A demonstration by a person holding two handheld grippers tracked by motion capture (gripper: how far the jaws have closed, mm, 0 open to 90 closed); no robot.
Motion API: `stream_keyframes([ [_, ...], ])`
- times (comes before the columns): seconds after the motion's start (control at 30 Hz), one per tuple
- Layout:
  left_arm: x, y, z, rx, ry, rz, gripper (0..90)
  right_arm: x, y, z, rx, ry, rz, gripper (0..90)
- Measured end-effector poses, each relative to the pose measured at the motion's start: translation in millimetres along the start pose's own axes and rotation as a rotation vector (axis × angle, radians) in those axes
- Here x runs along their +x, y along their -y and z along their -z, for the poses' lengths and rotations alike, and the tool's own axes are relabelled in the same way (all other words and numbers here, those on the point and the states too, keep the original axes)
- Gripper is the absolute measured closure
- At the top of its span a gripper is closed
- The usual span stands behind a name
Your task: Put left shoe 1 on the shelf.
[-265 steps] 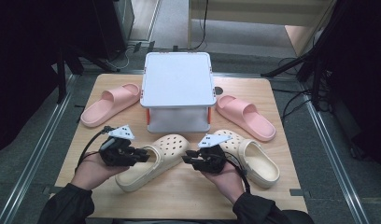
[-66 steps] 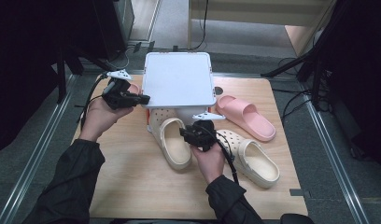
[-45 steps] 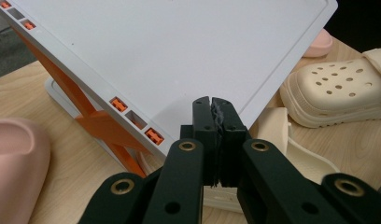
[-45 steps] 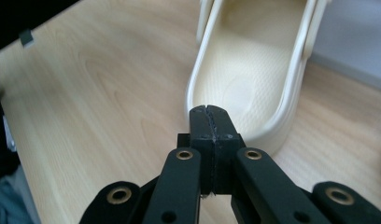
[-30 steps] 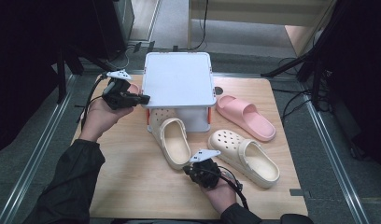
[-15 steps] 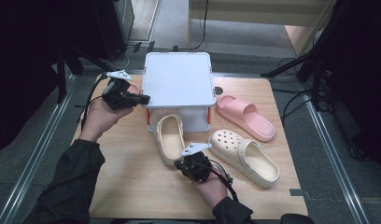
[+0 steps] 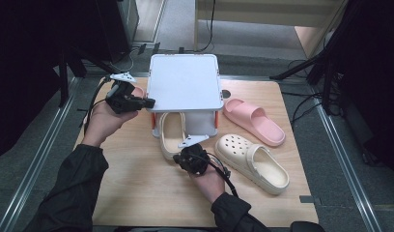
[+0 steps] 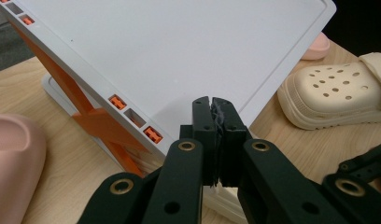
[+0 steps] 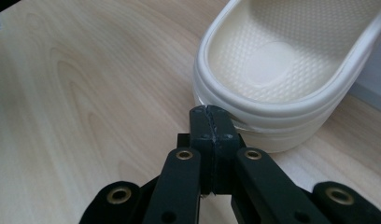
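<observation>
On the wooden tabletop (image 7: 137,188) a white two-tier rack (image 7: 184,89) with orange braces stands near the far edge, about midway along it. A cream clog (image 7: 172,132) lies with its toe pushed under the rack's top shelf, its heel pointing toward the near edge. The right gripper (image 7: 185,157) sits at that heel with its jaws pressed together; in the right gripper view (image 9: 210,122) the closed tips meet the heel rim, and nothing seems to be pinched between them, though the contact spot is partly hidden. The left gripper (image 7: 147,102) is held up at the rack's left side, its tips reaching the left rim of the top shelf; in the left gripper view (image 8: 213,116) its jaws are closed together over the white shelf surface with nothing between them. A second cream clog (image 7: 251,160) lies toward the right edge, near the right hand (image 7: 208,178). A pink slide (image 7: 253,121) rests beyond it, just right of the rack. Another pink slide (image 8: 13,158) sits at the rack's left, beside the left hand (image 7: 103,123).
</observation>
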State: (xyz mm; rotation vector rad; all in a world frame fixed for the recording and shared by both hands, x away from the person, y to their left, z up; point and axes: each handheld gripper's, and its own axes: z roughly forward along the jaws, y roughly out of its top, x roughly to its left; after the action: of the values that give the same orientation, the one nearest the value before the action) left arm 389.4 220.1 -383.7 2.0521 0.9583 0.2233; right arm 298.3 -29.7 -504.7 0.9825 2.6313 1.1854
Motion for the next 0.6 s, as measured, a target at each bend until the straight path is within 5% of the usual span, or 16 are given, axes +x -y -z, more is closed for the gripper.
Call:
stream_keyframes([
  [0.6,-0.3,-0.8,-0.1,0.004,0.0,0.021,89.0,-19.0,-32.5,-33.0,-0.022,0.01,-0.04,90.0],
])
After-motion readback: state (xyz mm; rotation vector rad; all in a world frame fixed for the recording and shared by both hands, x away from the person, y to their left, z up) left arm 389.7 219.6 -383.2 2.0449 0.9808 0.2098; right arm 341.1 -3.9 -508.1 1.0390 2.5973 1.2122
